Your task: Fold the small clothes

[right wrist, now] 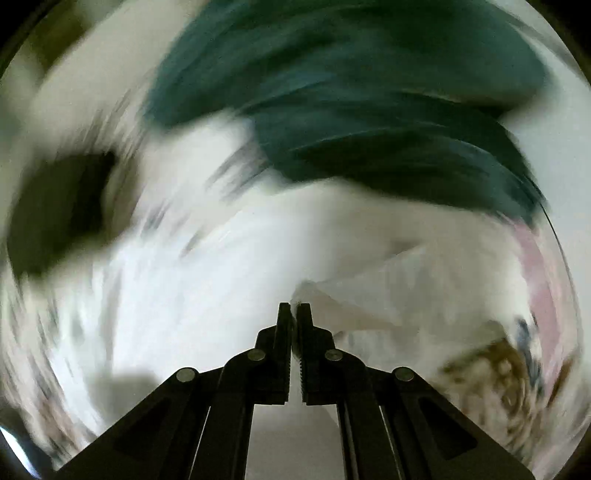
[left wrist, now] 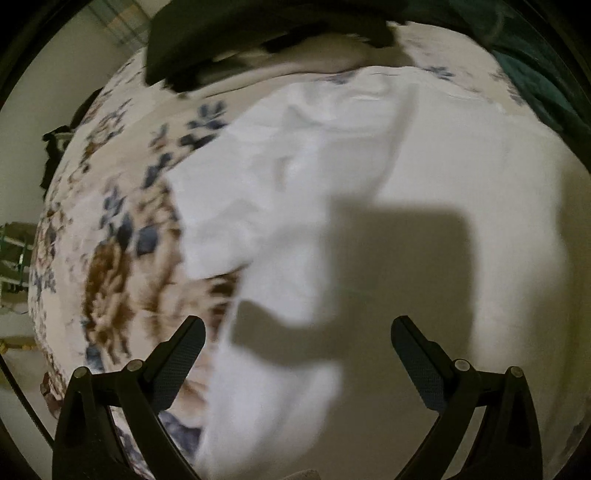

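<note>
**One white garment, two grippers**

Left wrist view: the left gripper [left wrist: 297, 334] hangs released, jaws wide, over one white garment [left wrist: 388, 166] spread on a floral bedsheet [left wrist: 110, 258]. One black cloth [left wrist: 221, 33] lies far left, one teal cloth [left wrist: 546, 88] far right.

Right wrist view, heavily blurred: the right gripper [right wrist: 294, 310] is clenched on a fold of the white garment [right wrist: 354, 299]. One teal cloth [right wrist: 369, 103] lies beyond.

The white garment [left wrist: 369, 177] looked like soft, matt, lightly creased cloth. The bed's floral sheet [left wrist: 110, 258] was matt printed fabric. The left claw [left wrist: 297, 332] was matt black plastic with finely textured pads [left wrist: 177, 365] and small shiny metal pins.
</note>
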### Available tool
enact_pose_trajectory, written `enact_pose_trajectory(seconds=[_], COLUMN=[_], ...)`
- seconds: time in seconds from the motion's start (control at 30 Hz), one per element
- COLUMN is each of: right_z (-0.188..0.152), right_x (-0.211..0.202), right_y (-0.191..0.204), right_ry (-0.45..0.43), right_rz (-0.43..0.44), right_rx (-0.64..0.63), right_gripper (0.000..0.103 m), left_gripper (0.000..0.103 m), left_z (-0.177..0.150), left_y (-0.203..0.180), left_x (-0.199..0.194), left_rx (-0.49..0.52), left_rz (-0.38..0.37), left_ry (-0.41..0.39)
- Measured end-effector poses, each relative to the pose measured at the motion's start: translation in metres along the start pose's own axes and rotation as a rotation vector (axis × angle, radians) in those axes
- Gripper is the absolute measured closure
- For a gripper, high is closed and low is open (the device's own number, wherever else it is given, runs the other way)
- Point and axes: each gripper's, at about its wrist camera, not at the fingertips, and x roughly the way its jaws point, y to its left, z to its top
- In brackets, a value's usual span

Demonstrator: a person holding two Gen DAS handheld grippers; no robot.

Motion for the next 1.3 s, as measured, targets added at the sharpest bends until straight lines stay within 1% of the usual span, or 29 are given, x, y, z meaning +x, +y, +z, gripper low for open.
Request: enact_pose_trajectory(seconds=[0.03, 0.07, 0.1, 0.13, 0.17, 0.2, 0.27, 0.37, 0.4, 0.47, 0.5, 0.53, 0.57, 0.63, 0.67, 0.7, 0.77, 0.8, 0.83, 0.87, 0.9, 0.93, 0.97, 1.0, 1.07, 1.17, 1.23, 1.27, 1.3], right_z=[-0.008, -0.016, -0.029, -0.042, -0.055, -0.066, -0.088, -0.11, -0.118, -0.129, -0.133, -0.134, -0.138, -0.146, -0.15, -0.155, -0.161, -0.162, -0.161, -0.161, -0.161, -0.158, -0.156, -0.155, -0.145, -0.138, -0.138, -0.139, -0.14], right_x=[0.019, 0.031, 0.043, 0.047, 0.044, 0.035, 0.019, 0.005, 0.0, -0.002, -0.003, 0.006, 0.009, 0.015, 0.018, 0.022, 0.025, 0.025, 0.027, 0.026, 0.025, 0.027, 0.027, 0.025, 0.026, 0.022, 0.018, 0.016, 0.014], right_y=[0.04, 0.064, 0.09, 0.107, 0.119, 0.123, 0.12, 0.101, 0.089, 0.068, 0.053, 0.04, 0.027, 0.01, 0.004, -0.004, -0.01, -0.012, -0.008, -0.008, -0.008, -0.002, -0.002, -0.004, -0.003, -0.014, -0.027, -0.032, -0.04], right_ry=[0.067, 0.115, 0.176, 0.213, 0.222, 0.208, 0.2, 0.218, 0.227, 0.243, 0.261, 0.274, 0.292, 0.324, 0.337, 0.352, 0.359, 0.354, 0.349, 0.344, 0.338, 0.336, 0.335, 0.332, 0.326, 0.313, 0.31, 0.314, 0.318], right_rz=[0.014, 0.029, 0.05, 0.066, 0.086, 0.106, 0.104, 0.082, 0.07, 0.065, 0.057, 0.047, 0.028, 0.015, 0.013, 0.011, 0.011, 0.005, -0.004, -0.009, -0.008, -0.007, -0.006, -0.002, 0.003, 0.002, 0.0, 0.003, 0.004], right_rx=[-0.098, -0.159, -0.233, -0.279, -0.303, -0.309, -0.31, -0.273, -0.25, -0.208, -0.166, -0.139, -0.097, -0.03, -0.001, 0.047, 0.102, 0.126, 0.139, 0.155, 0.172, 0.183, 0.196, 0.215, 0.241, 0.27, 0.287, 0.296, 0.304], right_gripper=[0.099, 0.096, 0.087, 0.079, 0.061, 0.051, 0.05, 0.05, 0.05, 0.05, 0.05, 0.05, 0.05, 0.05, 0.05, 0.05, 0.05, 0.05, 0.05, 0.05, 0.05, 0.05, 0.05, 0.05, 0.05, 0.05, 0.05, 0.05, 0.05], left_gripper=[0.0, 0.0, 0.0, 0.0, 0.0, 0.0, 0.0, 0.0, 0.0, 0.0, 0.0, 0.0, 0.0, 0.0, 0.0, 0.001, 0.001, 0.003, 0.007, 0.022, 0.057, 0.078, 0.099, 0.099, 0.099, 0.099, 0.099, 0.099, 0.099], left_z=[-0.002, -0.004, -0.004, -0.007, -0.009, -0.008, -0.017, -0.026, -0.028, -0.026, -0.025, -0.022, -0.019, -0.014, -0.01, -0.005, 0.01, 0.016, 0.024, 0.032, 0.036, 0.042, 0.047, 0.049, 0.056, 0.072, 0.089, 0.098, 0.102], left_y=[0.01, 0.02, 0.03, 0.042, 0.056, 0.068, 0.093, 0.123, 0.136, 0.155, 0.167, 0.178, 0.189, 0.203, 0.206, 0.207, 0.195, 0.188, 0.179, 0.171, 0.161, 0.156, 0.154, 0.158, 0.171, 0.179, 0.168, 0.154, 0.137], left_x=[0.004, 0.006, 0.011, 0.013, 0.015, 0.018, 0.019, 0.021, 0.023, 0.03, 0.035, 0.044, 0.054, 0.07, 0.08, 0.087, 0.103, 0.108, 0.112, 0.116, 0.116, 0.117, 0.115, 0.112, 0.092, 0.055, 0.022, 0.006, -0.005], left_rx=[-0.007, -0.017, -0.026, -0.035, -0.047, -0.056, -0.085, -0.141, -0.175, -0.244, -0.301, -0.371, -0.455, -0.607, -0.681, -0.711, -0.758, -0.757, -0.745, -0.731, -0.722, -0.705, -0.688, -0.696, -0.703, -0.646, -0.535, -0.462, -0.404], left_rz=[0.013, 0.023, 0.027, 0.033, 0.039, 0.042, 0.05, 0.046, 0.035, -0.015, -0.065, -0.138, -0.23, -0.377, -0.471, -0.525, -0.634, -0.665, -0.677, -0.659, -0.648, -0.636, -0.607, -0.59, -0.544, -0.487, -0.464, -0.464, -0.477], left_ry=[0.011, 0.023, 0.03, 0.037, 0.039, 0.04, 0.048, 0.058, 0.066, 0.074, 0.086, 0.105, 0.124, 0.146, 0.158, 0.169, 0.202, 0.209, 0.213, 0.217, 0.218, 0.214, 0.205, 0.175, 0.067, -0.07, -0.171, -0.213, -0.236])
